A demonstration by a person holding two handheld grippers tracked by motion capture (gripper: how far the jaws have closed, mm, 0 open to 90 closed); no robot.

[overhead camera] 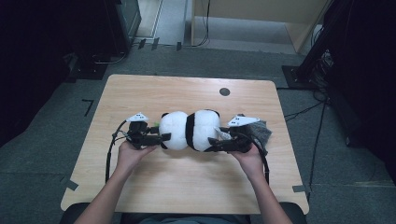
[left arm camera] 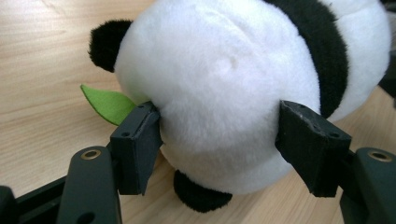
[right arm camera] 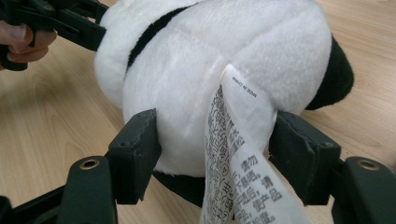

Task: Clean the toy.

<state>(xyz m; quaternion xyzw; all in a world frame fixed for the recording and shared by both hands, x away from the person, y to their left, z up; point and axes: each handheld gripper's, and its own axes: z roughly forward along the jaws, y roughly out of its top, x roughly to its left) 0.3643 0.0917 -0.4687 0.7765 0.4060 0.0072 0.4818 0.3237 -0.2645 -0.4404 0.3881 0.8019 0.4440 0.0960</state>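
A black-and-white plush panda (overhead camera: 191,129) lies on its side across the middle of the wooden table (overhead camera: 187,186). My left gripper (overhead camera: 164,138) is shut on its white head (left arm camera: 224,79), one jaw pressing in on each side. A green felt leaf (left arm camera: 109,103) sticks out beside one jaw. My right gripper (overhead camera: 215,142) is shut on the panda's rear end (right arm camera: 219,51), with a white printed label (right arm camera: 238,154) hanging down between the jaws. The left gripper (right arm camera: 60,18) and its hand appear at the far end in the right gripper view.
A grey cloth item (overhead camera: 261,130) lies on the table just behind my right gripper. A round black spot (overhead camera: 224,91) sits in the tabletop near the far edge. Dark equipment and cables stand on the floor beyond the table.
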